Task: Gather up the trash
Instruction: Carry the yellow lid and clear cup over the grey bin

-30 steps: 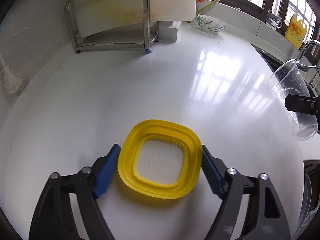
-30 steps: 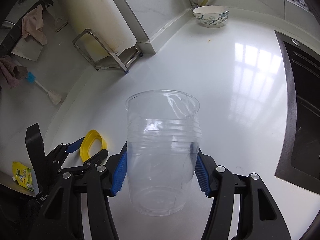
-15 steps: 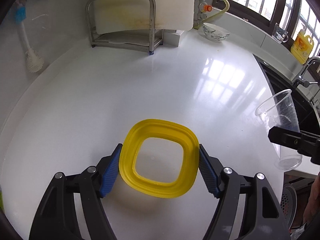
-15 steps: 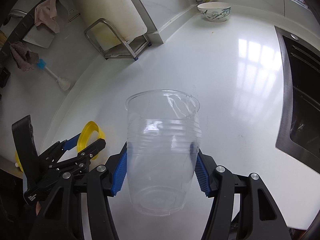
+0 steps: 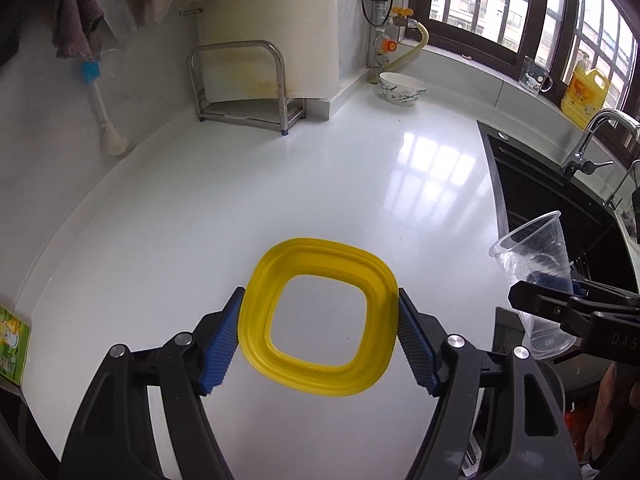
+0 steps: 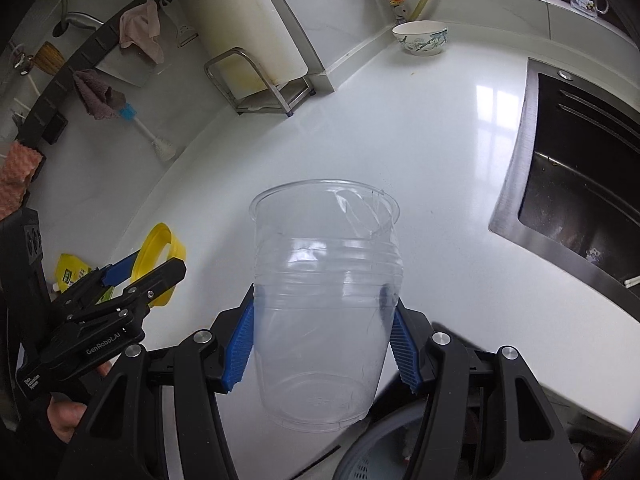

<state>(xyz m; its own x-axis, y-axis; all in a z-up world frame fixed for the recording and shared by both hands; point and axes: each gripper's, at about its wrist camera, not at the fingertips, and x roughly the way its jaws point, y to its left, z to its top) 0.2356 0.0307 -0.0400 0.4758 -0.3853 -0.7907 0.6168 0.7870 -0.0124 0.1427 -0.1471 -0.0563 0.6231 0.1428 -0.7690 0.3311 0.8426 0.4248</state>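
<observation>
Claws on both sides are clamped on trash: the left claw (image 5: 319,334) has its blue pads pressed against opposite edges of a yellow ring-shaped lid (image 5: 319,320), jaws spread wide to span it, and the right claw (image 6: 322,338) squeezes the lower wall of a clear plastic cup (image 6: 325,300), its torn rim uppermost. Compared with a second ago, both loads hang higher and nearer the front edge of the white surface (image 5: 280,200); the far rack (image 5: 244,80) and bowl (image 5: 402,88) look smaller, and a round grey basket rim (image 6: 384,452) now shows below the cup. That suggests the pickup is done and the carry toward a bin is under way. Left behind at the near left of the surface are a green packet (image 5: 12,344) and a yellow pouch (image 6: 72,272), likely the next items.
</observation>
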